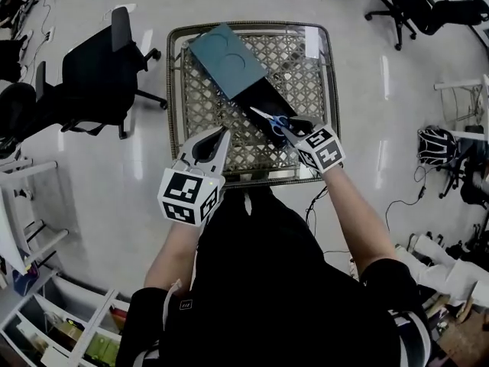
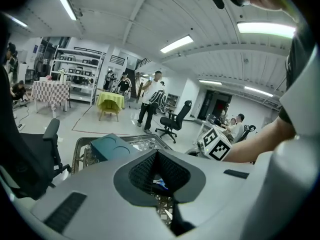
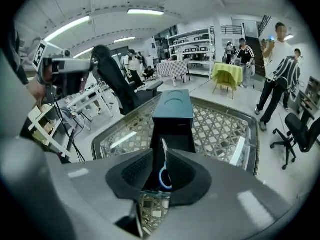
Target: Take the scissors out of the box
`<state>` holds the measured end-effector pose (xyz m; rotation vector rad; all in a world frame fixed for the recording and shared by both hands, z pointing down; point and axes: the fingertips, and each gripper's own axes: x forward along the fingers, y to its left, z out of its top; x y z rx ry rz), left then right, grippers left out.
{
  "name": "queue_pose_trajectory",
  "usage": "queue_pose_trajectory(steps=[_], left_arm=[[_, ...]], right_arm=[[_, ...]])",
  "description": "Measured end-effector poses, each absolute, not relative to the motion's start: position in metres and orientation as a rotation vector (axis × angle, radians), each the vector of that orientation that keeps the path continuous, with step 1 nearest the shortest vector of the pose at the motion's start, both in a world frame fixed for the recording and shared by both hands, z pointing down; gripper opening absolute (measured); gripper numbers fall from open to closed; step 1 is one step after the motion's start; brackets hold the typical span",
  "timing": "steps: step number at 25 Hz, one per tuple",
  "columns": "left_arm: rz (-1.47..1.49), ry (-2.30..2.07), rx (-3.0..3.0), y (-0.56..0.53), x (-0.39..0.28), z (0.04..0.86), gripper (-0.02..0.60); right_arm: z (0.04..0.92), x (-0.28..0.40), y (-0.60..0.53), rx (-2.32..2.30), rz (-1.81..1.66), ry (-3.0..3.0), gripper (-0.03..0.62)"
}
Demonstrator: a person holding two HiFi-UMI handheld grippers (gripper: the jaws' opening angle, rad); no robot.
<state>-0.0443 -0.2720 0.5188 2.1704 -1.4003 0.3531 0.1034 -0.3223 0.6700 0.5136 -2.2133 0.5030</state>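
Observation:
On a glass-topped lattice table [image 1: 200,90] lies a black box tray [image 1: 258,98], its teal lid [image 1: 228,58] pushed off toward the far end. Blue-handled scissors [image 1: 273,118] lie in the tray's near end, blades pointing away from me. My right gripper [image 1: 293,131] hovers at the handles. In the right gripper view its jaws stand apart [image 3: 159,153], with the blue handle loop [image 3: 164,176] and a blade between them and no pad visibly pressing. My left gripper [image 1: 225,132] is held over the table's near left part, shut and empty; its tips meet [image 2: 157,152].
A black office chair [image 1: 99,79] stands left of the table, and more chairs [image 1: 416,6] at the far right. Shelving [image 1: 69,319] is near my left side. Cables run over the floor on the right. Several people stand in the room's background [image 2: 150,101].

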Motion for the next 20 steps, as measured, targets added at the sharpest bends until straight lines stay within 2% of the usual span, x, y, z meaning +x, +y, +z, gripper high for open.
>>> queue_pose_trajectory(steps=[11,20], left_arm=[[0.392,-1.396,2.082,-0.262,-0.047,0.558,0.005],[0.39,-1.404,2.043,-0.256,-0.055,0.569,0.005]], right_arm=[[0.767,0.107,-0.311,0.345,0.383,-1.949,0.12],[0.793,0.109,-0.314,0.314,0.351,-1.797,0.121]])
